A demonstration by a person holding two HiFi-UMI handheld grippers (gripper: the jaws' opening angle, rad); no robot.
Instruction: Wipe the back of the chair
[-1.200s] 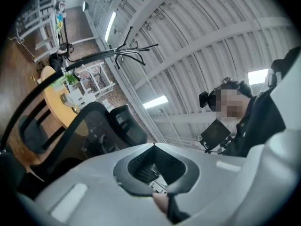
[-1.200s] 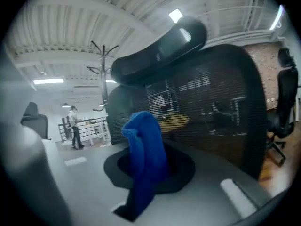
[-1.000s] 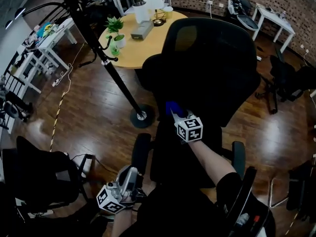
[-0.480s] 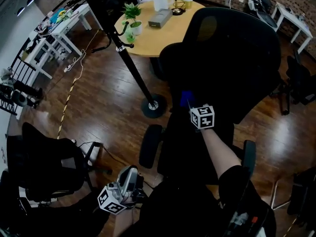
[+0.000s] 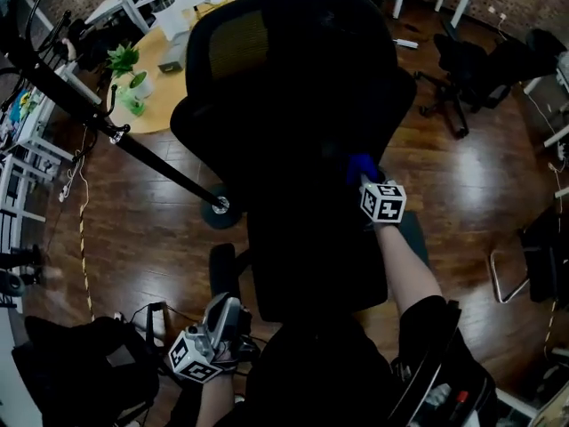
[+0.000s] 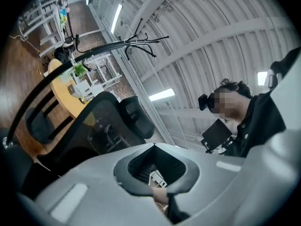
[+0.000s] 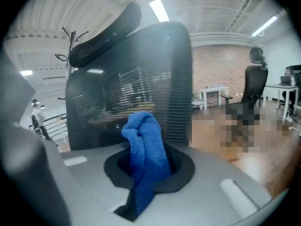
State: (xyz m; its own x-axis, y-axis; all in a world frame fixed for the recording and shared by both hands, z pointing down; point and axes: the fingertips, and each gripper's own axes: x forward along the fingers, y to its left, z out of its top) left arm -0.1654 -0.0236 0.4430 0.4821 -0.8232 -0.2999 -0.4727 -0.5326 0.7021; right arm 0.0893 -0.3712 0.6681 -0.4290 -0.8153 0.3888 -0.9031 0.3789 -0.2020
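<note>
A black office chair with a mesh back (image 5: 293, 78) fills the middle of the head view. My right gripper (image 5: 364, 174) is shut on a blue cloth (image 5: 360, 165) and holds it against the right side of the chair back, low down. In the right gripper view the blue cloth (image 7: 143, 149) bulges out between the closed jaws, right in front of the mesh back (image 7: 127, 93). My left gripper (image 5: 229, 308) hangs low at the left, beside the chair seat, away from the back. It points upward, shut and with nothing in it; the chair back (image 6: 94, 121) shows beyond it.
A black coat-stand pole (image 5: 133, 145) slants down to its round base (image 5: 220, 207) left of the chair. Behind stands a round wooden table (image 5: 164, 69) with a potted plant (image 5: 124, 60). Other black chairs (image 5: 471, 60) are at the far right, a dark chair (image 5: 80, 372) at the lower left.
The right gripper has slid the blue cloth rightward across the chair back, from near its left side to its right side. The head view has shifted. The left gripper stays low.
</note>
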